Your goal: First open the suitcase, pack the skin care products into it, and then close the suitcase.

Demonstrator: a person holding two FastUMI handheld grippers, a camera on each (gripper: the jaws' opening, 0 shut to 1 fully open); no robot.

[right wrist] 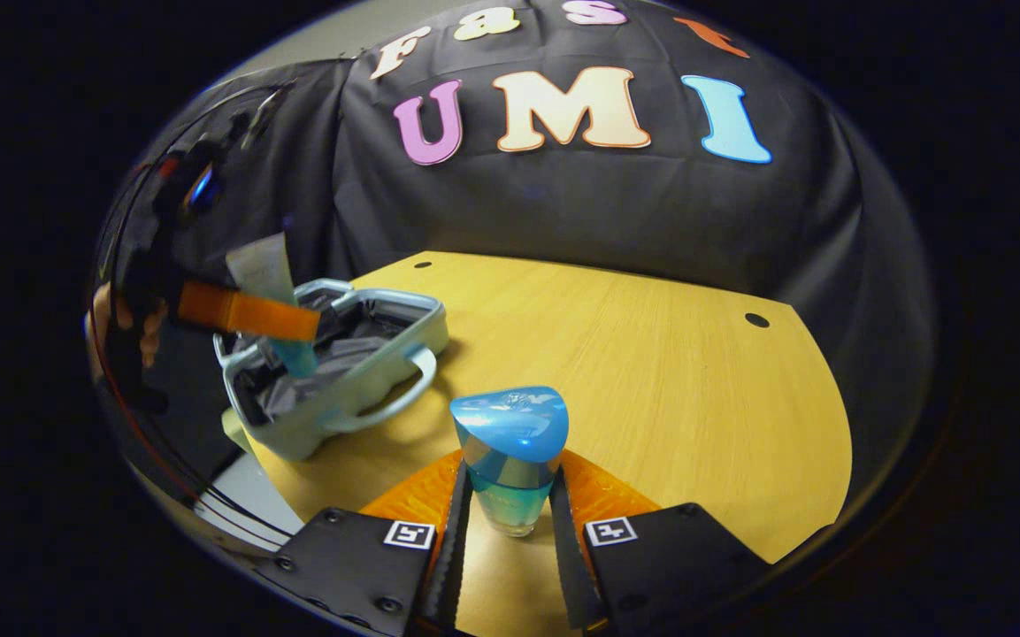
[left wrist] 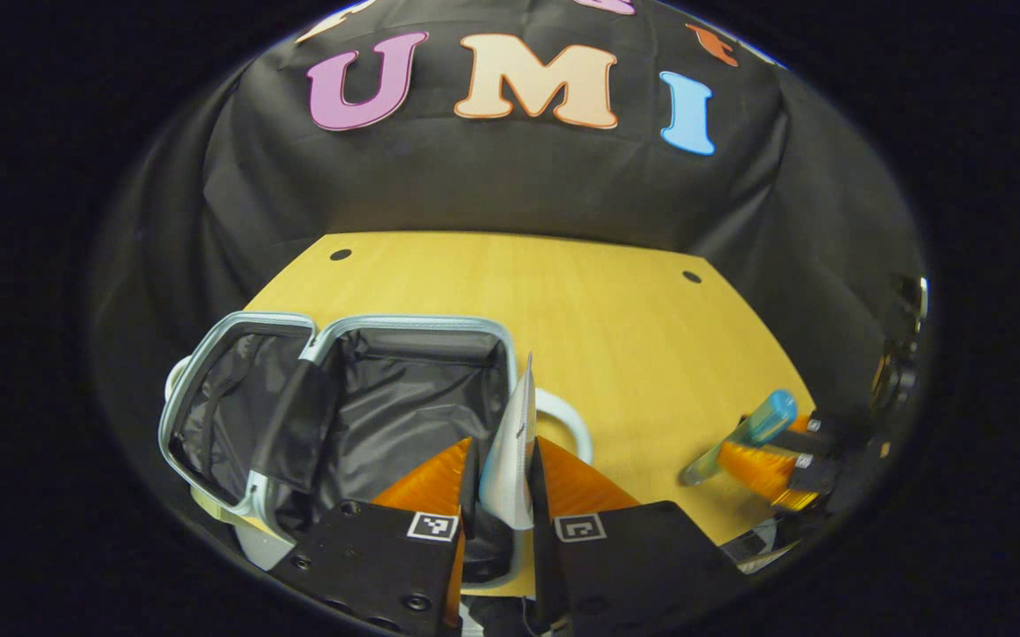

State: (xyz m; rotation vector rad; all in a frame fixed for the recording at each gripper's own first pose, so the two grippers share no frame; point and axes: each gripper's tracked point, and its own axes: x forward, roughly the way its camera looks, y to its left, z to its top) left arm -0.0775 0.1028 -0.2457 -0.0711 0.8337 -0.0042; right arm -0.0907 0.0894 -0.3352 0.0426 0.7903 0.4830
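Left gripper [left wrist: 507,482]: both fingers clamped on a flat squeeze tube [left wrist: 511,460], held edge-on above the open suitcase [left wrist: 333,416]; the right gripper view shows the same tube [right wrist: 269,292] hanging cap-down over the case's dark lining. Right gripper [right wrist: 510,513]: both fingers pressed against a bottle with a blue cap [right wrist: 511,456], held upright over the wooden table [right wrist: 651,372]; the left gripper view shows that bottle [left wrist: 744,435] well to the right of the case, tilted in the far gripper. The suitcase [right wrist: 333,372] lies opened flat near the table's left edge, both halves lined in dark fabric, its handle toward the table's middle.
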